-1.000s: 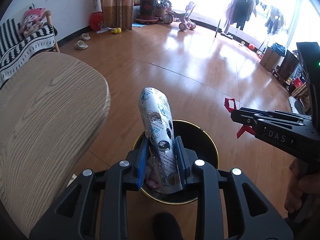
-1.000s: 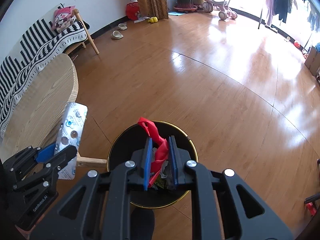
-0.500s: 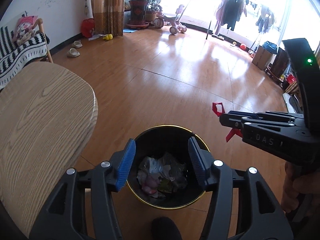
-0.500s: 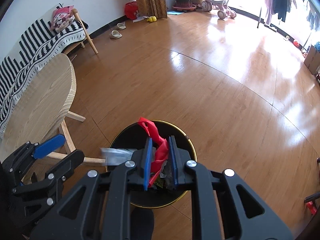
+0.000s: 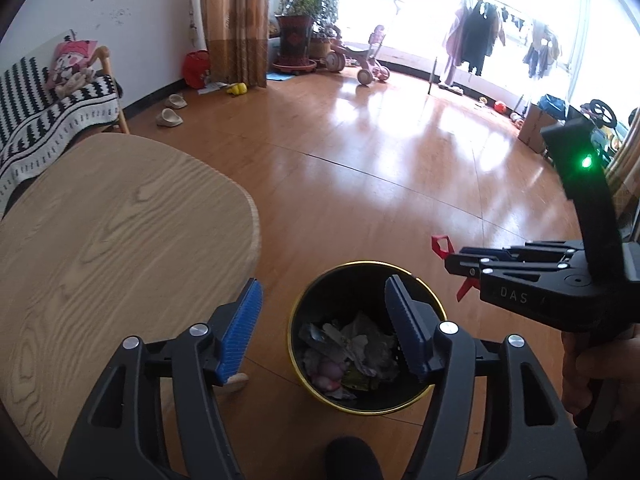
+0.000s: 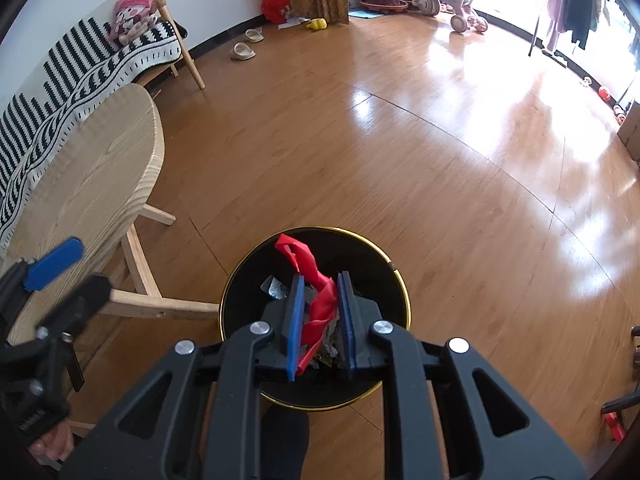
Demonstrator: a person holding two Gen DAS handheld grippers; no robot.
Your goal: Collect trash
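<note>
A black trash bin with a gold rim stands on the wood floor, holding crumpled wrappers. My left gripper is open and empty above the bin's left side. My right gripper is shut on a red scrap of plastic and holds it over the bin's mouth. The right gripper also shows in the left wrist view, with the red scrap poking out of it. The left gripper shows at the left edge of the right wrist view.
A round light-wood table stands left of the bin, its legs close to it. A bench with a striped blanket is behind the table. Slippers, a plant pot and a tricycle sit far off.
My left gripper opened and the silver patterned wrapper dropped into the bin; the gripper then lifted and shifted left. My right gripper stayed shut on the red scrap over the bin.
</note>
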